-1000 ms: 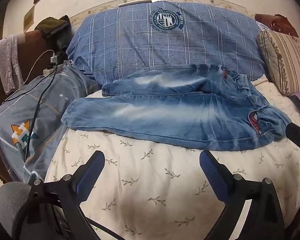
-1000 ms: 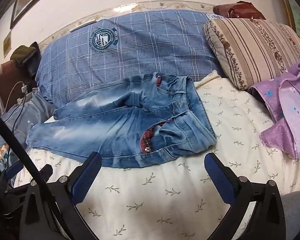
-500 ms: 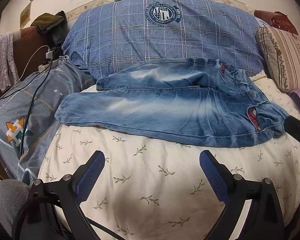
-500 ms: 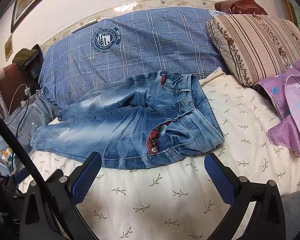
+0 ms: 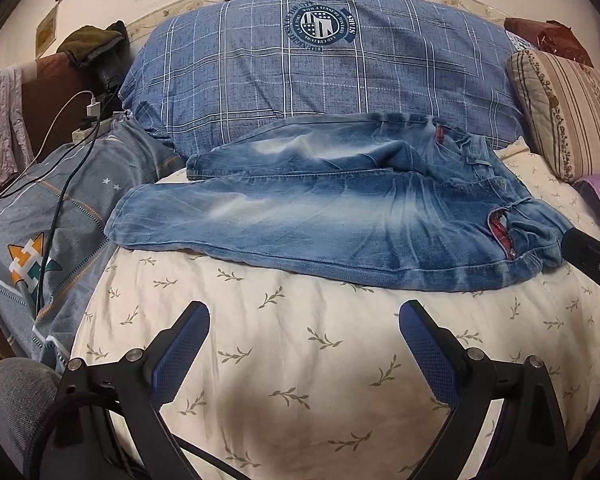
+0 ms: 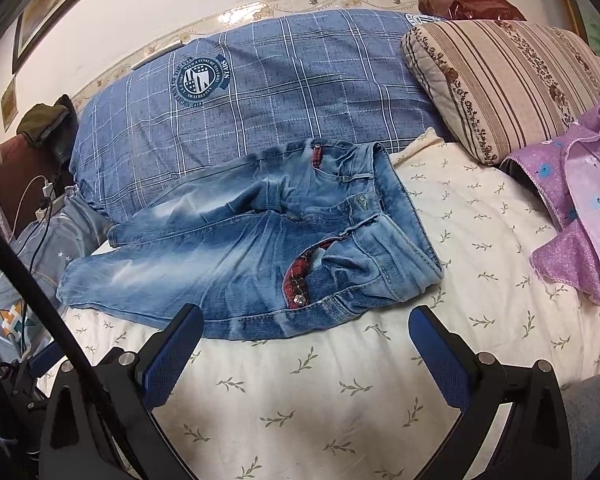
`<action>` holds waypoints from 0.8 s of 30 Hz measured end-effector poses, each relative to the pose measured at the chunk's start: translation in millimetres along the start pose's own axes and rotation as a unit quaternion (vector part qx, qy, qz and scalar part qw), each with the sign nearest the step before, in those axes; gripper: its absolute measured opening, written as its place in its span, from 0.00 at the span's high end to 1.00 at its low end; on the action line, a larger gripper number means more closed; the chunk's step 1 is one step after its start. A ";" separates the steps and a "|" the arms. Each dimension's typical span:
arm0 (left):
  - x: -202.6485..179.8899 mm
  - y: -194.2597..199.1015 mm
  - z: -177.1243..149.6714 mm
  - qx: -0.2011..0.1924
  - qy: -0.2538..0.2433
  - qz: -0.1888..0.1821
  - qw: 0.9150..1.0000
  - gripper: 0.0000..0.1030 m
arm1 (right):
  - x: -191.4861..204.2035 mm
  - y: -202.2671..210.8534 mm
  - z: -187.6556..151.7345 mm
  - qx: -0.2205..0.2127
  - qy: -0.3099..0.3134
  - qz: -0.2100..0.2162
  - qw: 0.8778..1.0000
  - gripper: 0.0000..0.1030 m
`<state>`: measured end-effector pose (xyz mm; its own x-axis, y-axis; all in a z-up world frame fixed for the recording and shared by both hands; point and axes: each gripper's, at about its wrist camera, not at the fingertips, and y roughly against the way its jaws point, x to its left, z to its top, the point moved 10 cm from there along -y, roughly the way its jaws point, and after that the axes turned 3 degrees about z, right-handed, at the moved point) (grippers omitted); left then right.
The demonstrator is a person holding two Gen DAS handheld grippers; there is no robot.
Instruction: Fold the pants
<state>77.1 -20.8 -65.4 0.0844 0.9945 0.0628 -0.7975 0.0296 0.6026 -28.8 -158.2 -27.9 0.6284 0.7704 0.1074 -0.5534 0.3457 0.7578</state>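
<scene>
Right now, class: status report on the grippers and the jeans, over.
Left gripper open, empty. Right gripper open, empty, near the waistband. Jeans unfolded on the bedsheet. Nothing in the way.

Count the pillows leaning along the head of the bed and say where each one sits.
2. The big blue plaid pillow stands behind the jeans, which lap onto it. The striped floral pillow leans to its right, above the purple garment. Others may lie outside the frame.

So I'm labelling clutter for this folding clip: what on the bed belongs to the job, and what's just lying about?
Job: jeans, left gripper, right gripper.
Lying about: blue plaid pillow, striped pillow, purple garment, grey quilt, charger cables.
</scene>
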 end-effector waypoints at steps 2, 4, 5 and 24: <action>-0.1 0.5 -0.4 0.000 0.000 0.000 1.000 0.06 | 0.7 0.6 0.2 -0.001 0.004 -0.003 1.000 0.00; 0.3 1.1 -0.5 -0.002 0.000 0.001 1.000 0.06 | 1.4 1.3 0.2 -0.001 0.006 -0.004 1.000 0.00; 0.4 1.6 -0.4 -0.002 0.000 0.001 1.000 0.06 | 1.7 1.7 0.1 -0.001 0.009 -0.006 1.000 0.00; 3.2 5.5 0.8 -0.004 0.004 0.000 1.000 0.06 | 1.9 3.4 -0.6 -0.001 0.019 -0.012 1.000 0.00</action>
<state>73.4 -17.5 -61.2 0.0802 0.9952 0.0568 -0.8028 0.0307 0.5955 -29.8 -155.2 -25.6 0.6203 0.7816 0.0657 -0.5403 0.3651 0.7582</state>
